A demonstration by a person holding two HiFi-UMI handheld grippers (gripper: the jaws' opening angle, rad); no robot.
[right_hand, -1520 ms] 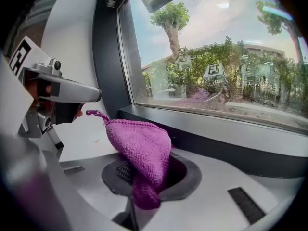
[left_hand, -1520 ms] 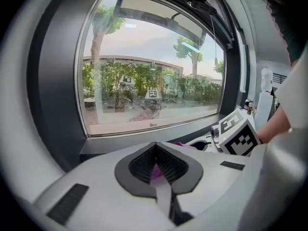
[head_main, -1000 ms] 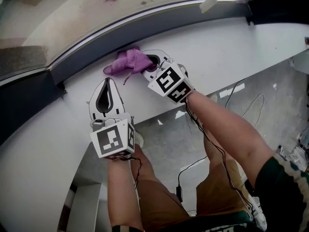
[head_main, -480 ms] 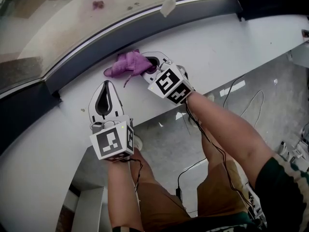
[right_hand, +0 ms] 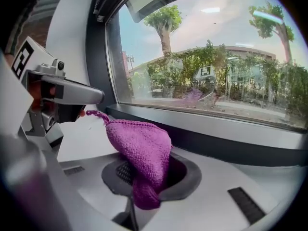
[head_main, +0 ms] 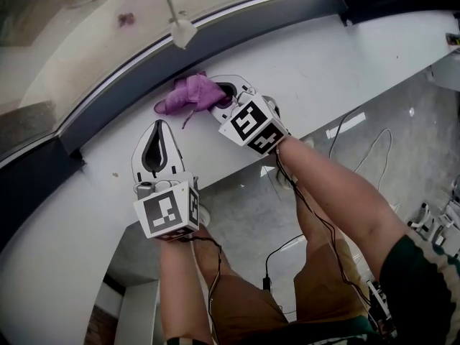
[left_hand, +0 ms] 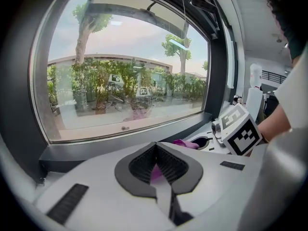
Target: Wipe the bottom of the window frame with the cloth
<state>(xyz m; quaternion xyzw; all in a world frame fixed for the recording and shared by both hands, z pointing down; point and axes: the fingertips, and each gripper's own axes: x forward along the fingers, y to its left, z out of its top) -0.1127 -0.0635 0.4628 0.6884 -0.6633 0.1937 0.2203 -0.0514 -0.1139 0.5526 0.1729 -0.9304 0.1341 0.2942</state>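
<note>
A purple knitted cloth (head_main: 188,92) lies bunched on the white sill (head_main: 345,56), just below the dark grey bottom rail of the window frame (head_main: 237,34). My right gripper (head_main: 218,95) is shut on the cloth's near end. In the right gripper view the cloth (right_hand: 139,146) stands up in a peak between the pads, with the rail (right_hand: 231,143) close behind. My left gripper (head_main: 159,126) rests on the sill to the cloth's left, apart from it. It is shut, with nothing between its pads (left_hand: 168,165). The right gripper's marker cube (left_hand: 238,129) shows at the right.
A white cord pull (head_main: 183,31) hangs in front of the glass above the cloth. The sill's front edge drops to a grey floor with loose cables (head_main: 359,139). The person's legs (head_main: 323,279) stand below the sill. Dark window posts (head_main: 29,178) bound the frame at both ends.
The white cord pull has shifted from upper right to left of centre in the head view. Both grippers and the cloth stay where they were.
</note>
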